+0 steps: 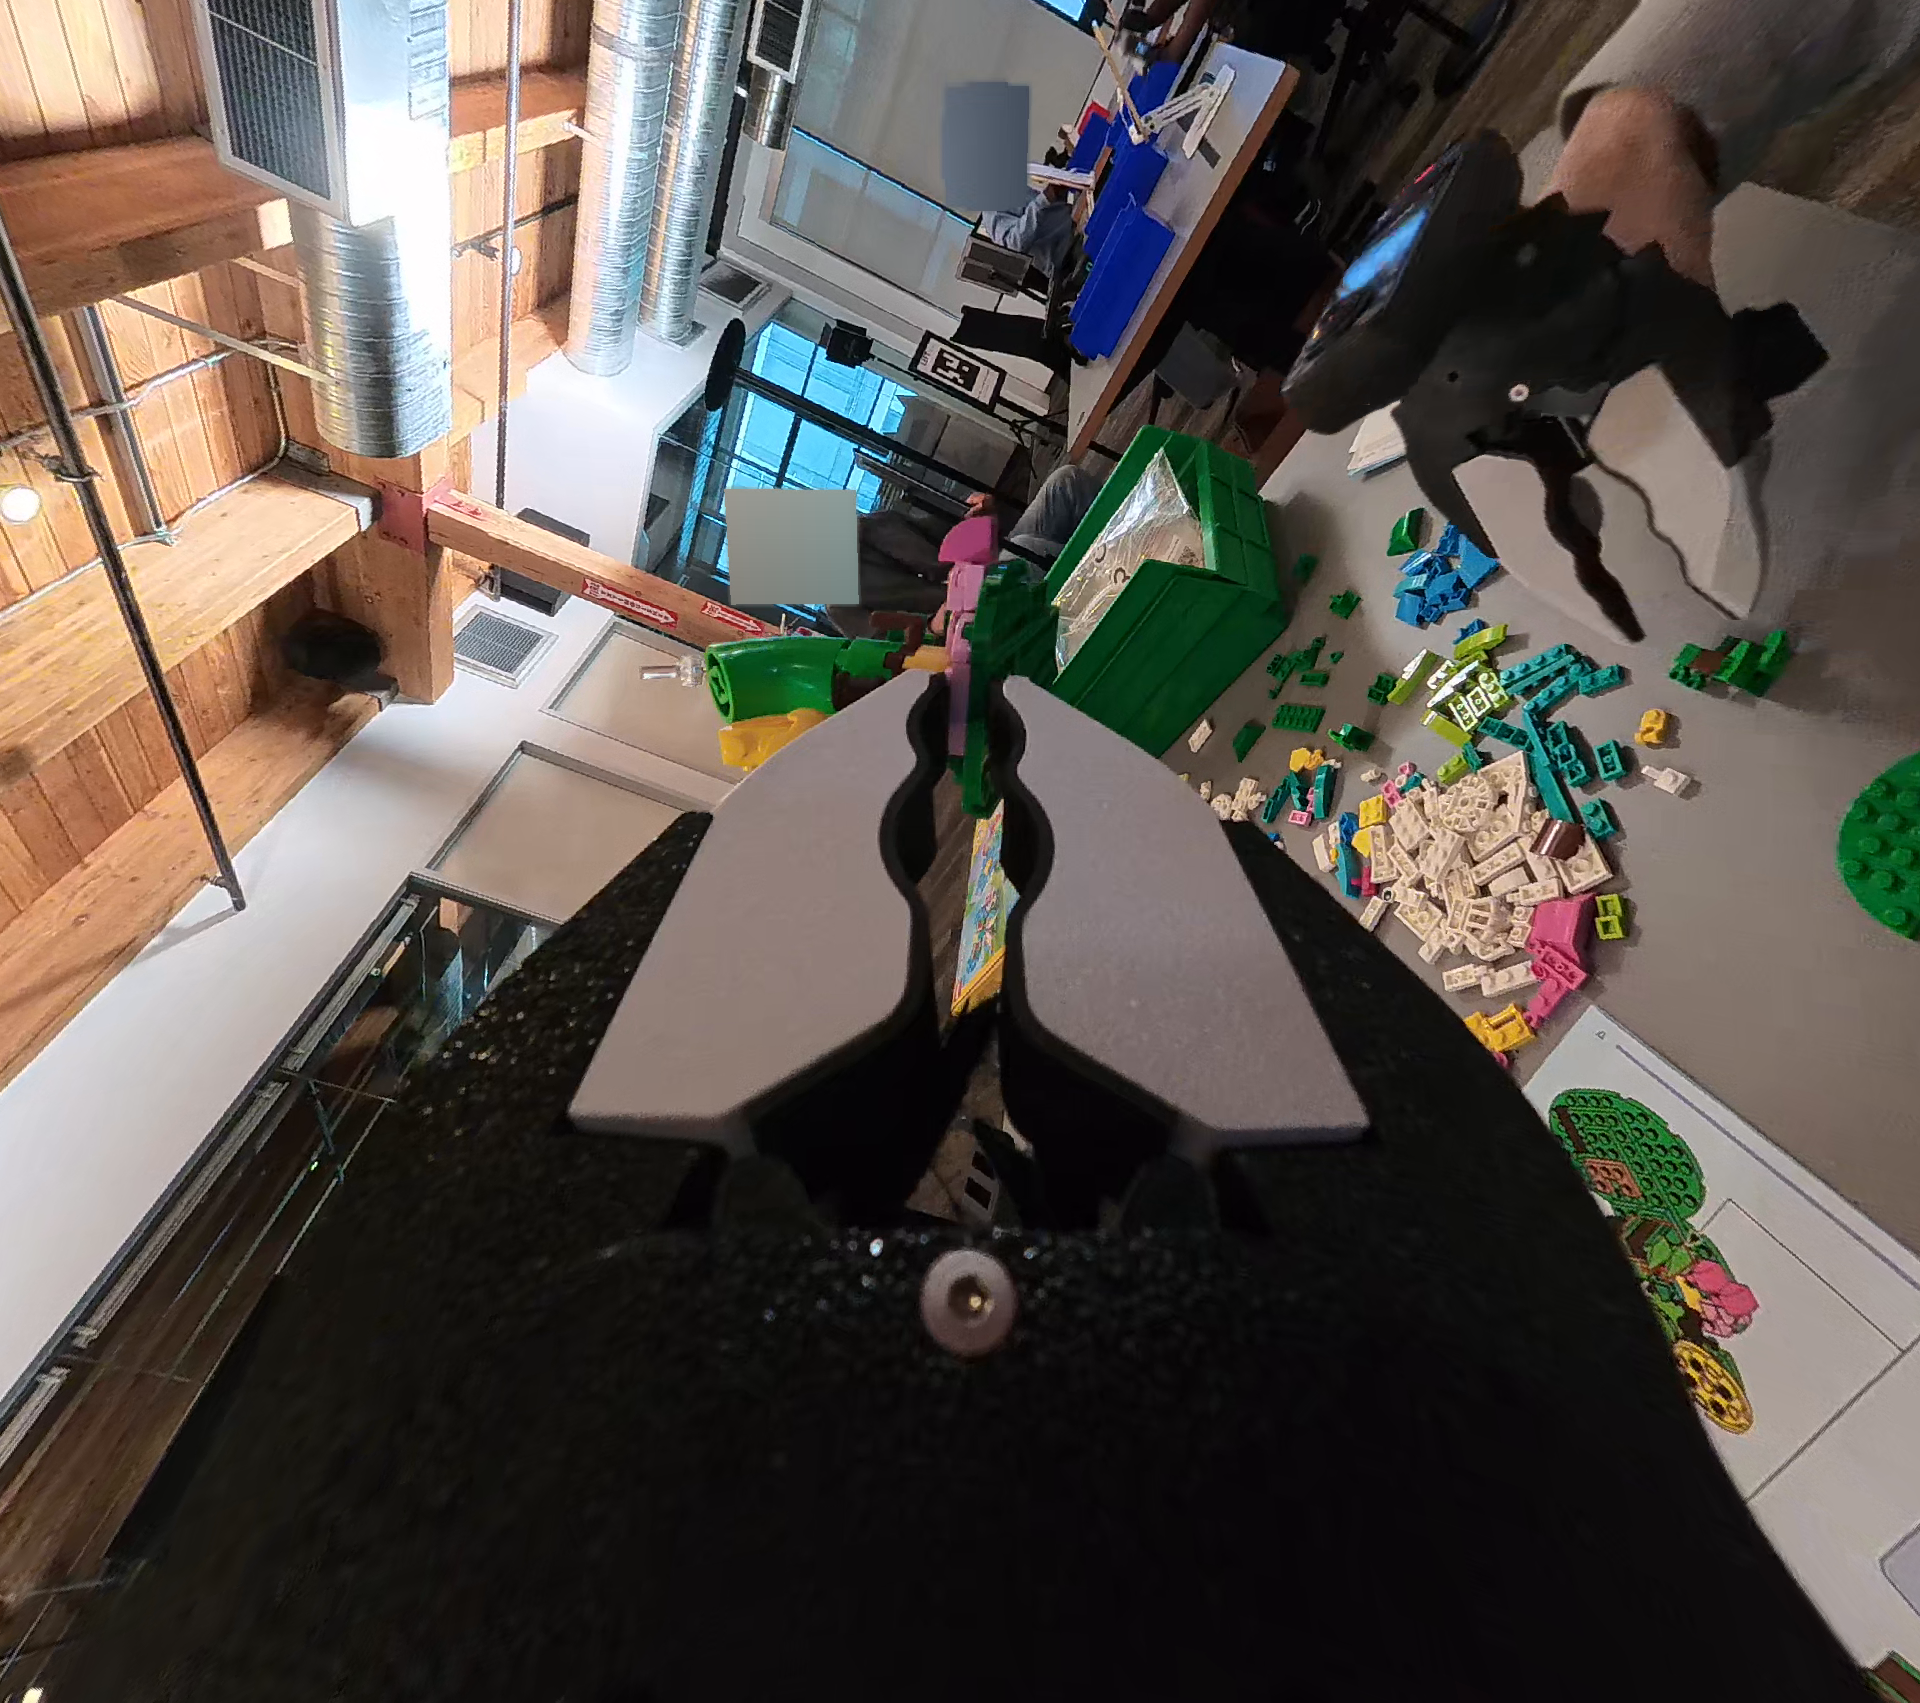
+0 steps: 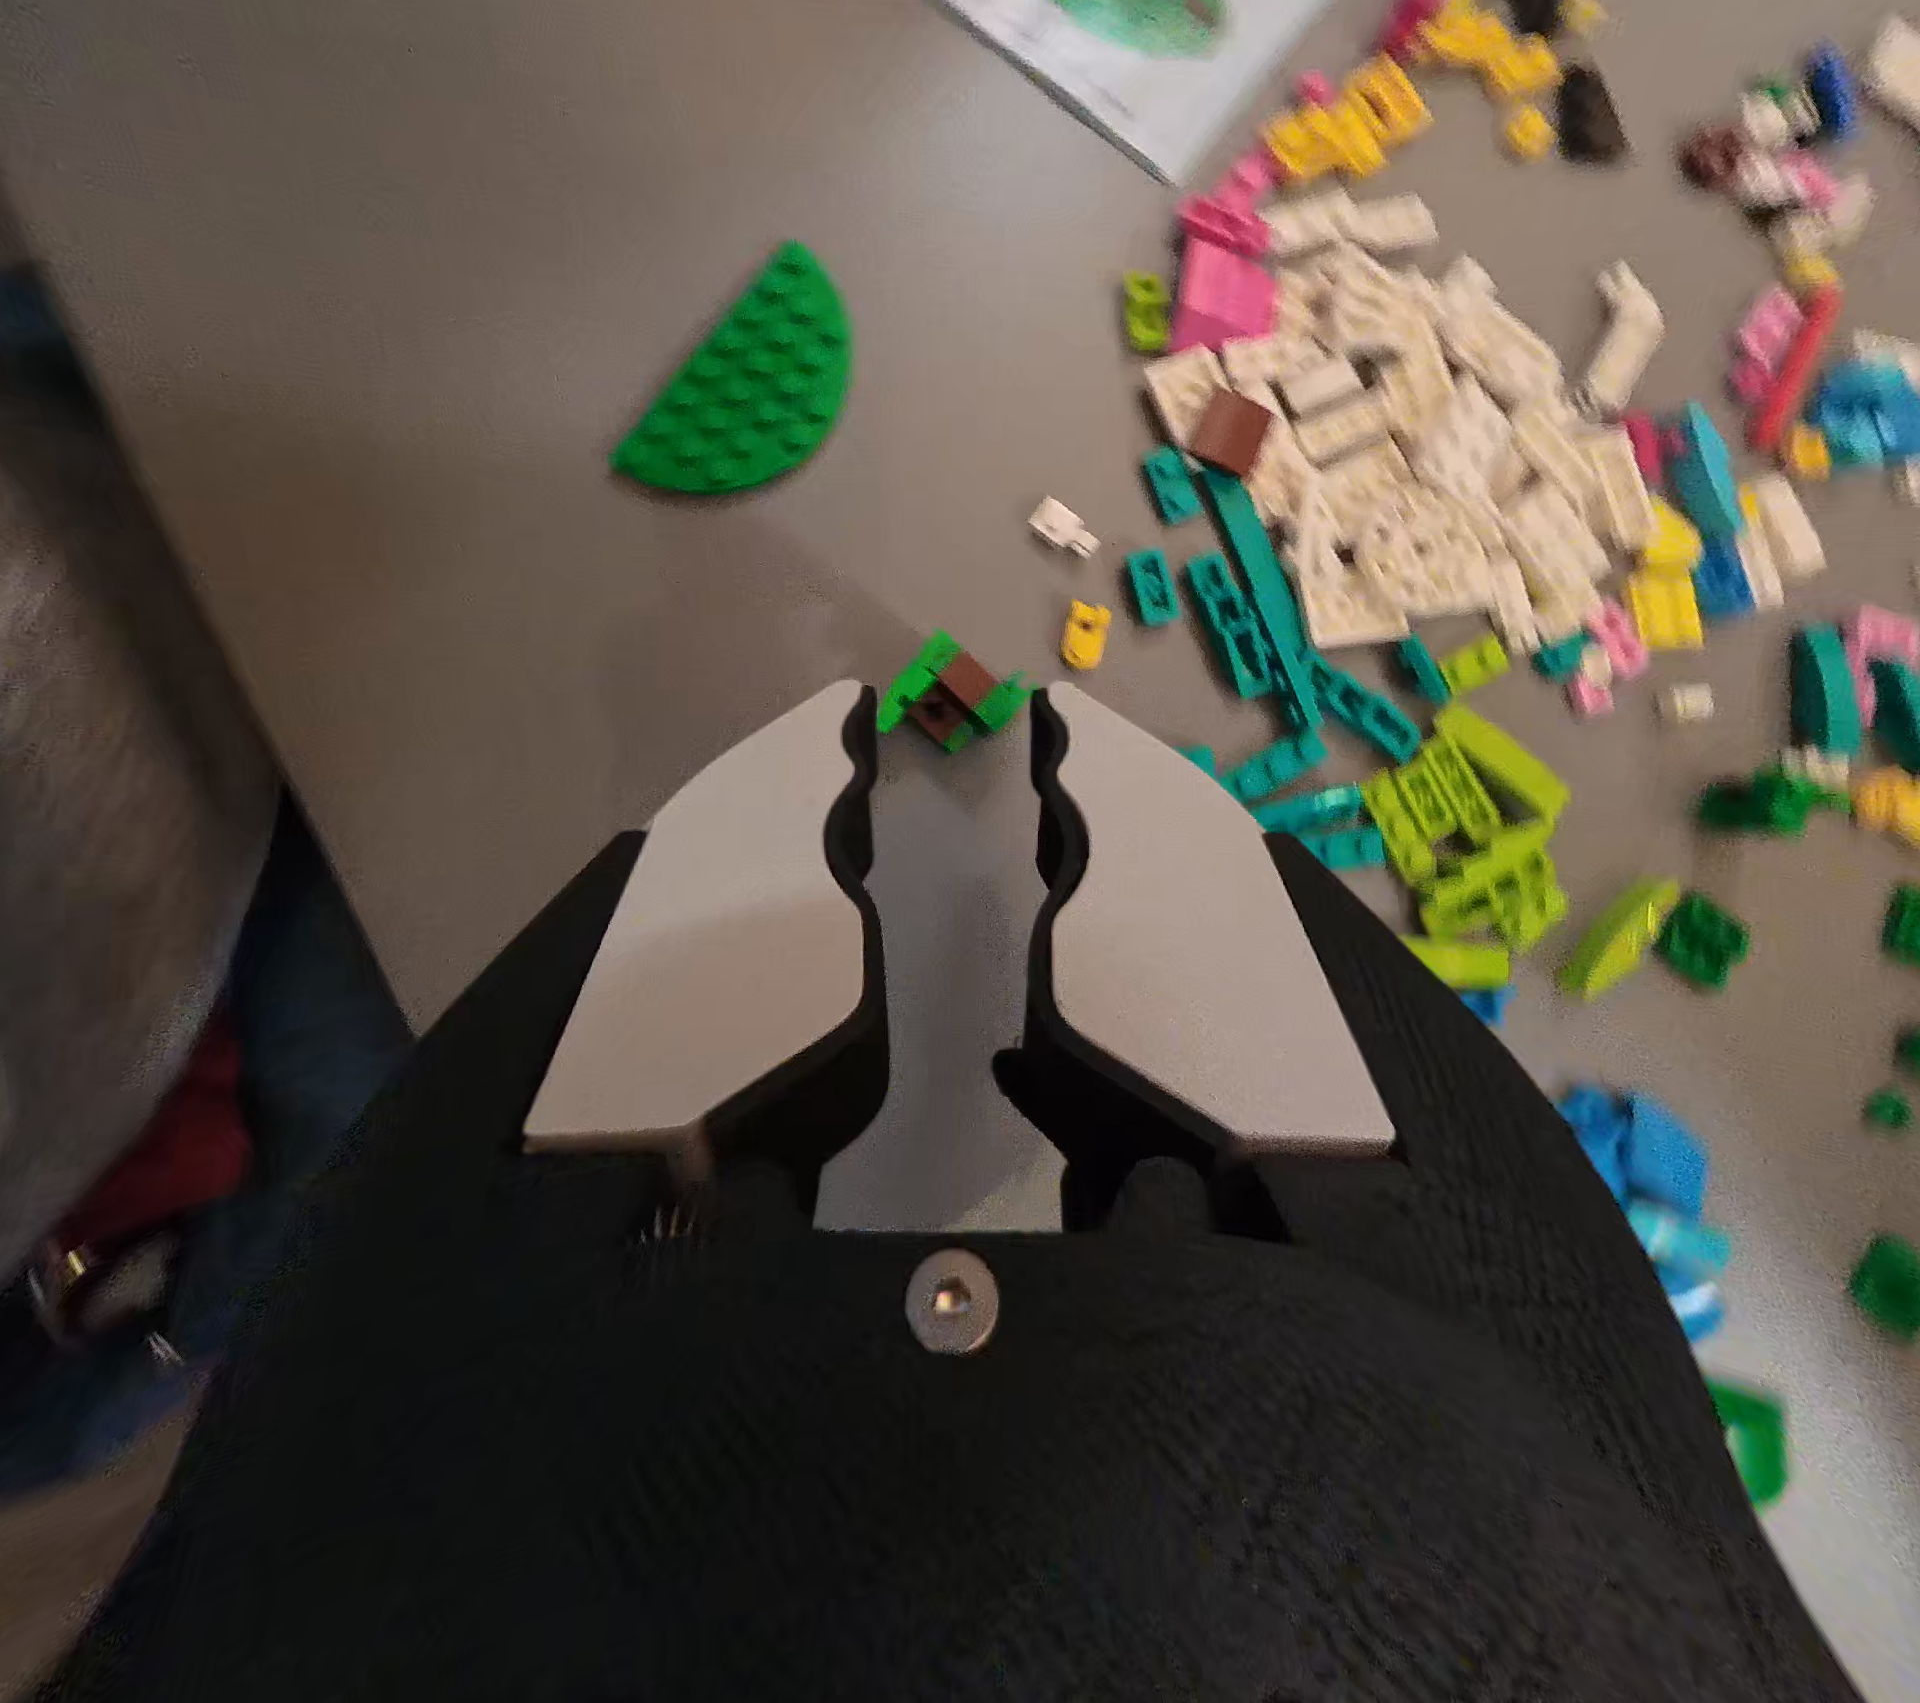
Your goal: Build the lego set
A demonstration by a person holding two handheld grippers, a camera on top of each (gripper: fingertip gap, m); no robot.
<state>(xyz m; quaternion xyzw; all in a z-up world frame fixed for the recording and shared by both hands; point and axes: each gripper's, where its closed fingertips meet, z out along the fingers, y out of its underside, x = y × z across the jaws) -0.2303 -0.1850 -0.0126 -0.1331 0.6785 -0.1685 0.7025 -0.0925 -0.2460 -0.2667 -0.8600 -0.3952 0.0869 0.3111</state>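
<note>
My left claw [image 1: 971,708] clamped on green-and-lilac brick assembly [image 1: 971,666], lifted off grey table [image 1: 1714,957]; green bin [image 1: 1174,614] just beyond. My right claw [image 2: 954,697] gaped wide, gripped nothing; small green-brown brick piece [image 2: 951,697] lay on table at its tips, pads apart from it; green half-round plate [image 2: 748,380] further ahead-left.

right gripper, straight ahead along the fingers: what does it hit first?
Most likely the small green and brown brick piece on the grey table, just ahead of the open right gripper. Depth is unclear, so it may meet the table first.

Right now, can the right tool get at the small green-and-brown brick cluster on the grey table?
Probably yes: the right tool is open, the small green-and-brown brick cluster lies just off its tips, apart from other bricks, nothing between.
</note>
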